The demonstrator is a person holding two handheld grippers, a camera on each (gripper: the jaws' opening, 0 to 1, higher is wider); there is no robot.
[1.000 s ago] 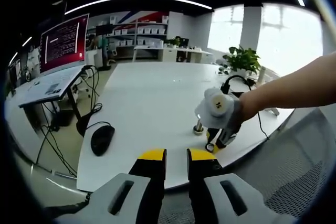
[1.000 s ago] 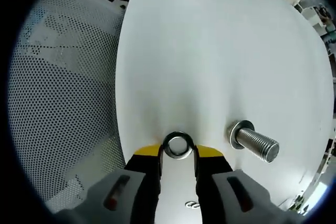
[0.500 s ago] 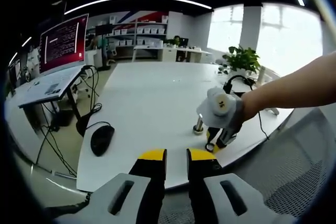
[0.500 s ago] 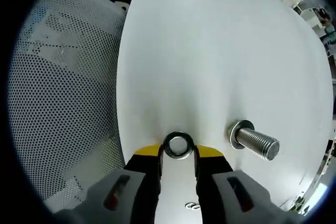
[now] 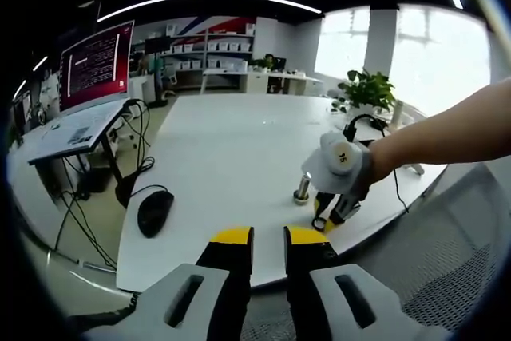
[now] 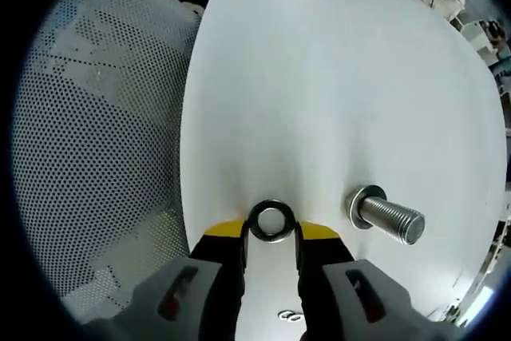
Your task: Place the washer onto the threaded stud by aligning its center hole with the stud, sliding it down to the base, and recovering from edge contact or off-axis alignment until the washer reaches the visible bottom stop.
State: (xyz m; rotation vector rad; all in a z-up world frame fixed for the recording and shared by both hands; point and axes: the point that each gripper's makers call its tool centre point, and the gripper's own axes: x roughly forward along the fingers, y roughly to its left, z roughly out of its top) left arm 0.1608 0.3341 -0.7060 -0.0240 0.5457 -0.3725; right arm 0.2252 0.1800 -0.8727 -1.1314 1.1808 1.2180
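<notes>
I'm pinching the washer (image 6: 271, 222) by its thin rim between my right gripper's (image 6: 271, 231) narrowed jaws, a small, stiff, slippery steel ring likely to twist free, with the stud (image 6: 383, 220) just right of them, while my left gripper's (image 5: 268, 236) jaws are idling nearly closed on nothing.

Right gripper (image 6: 271, 231) clamps the washer (image 6: 271, 222) between its yellow-tipped jaws above the white table (image 6: 319, 85), beside the threaded stud (image 6: 386, 220).
</notes>
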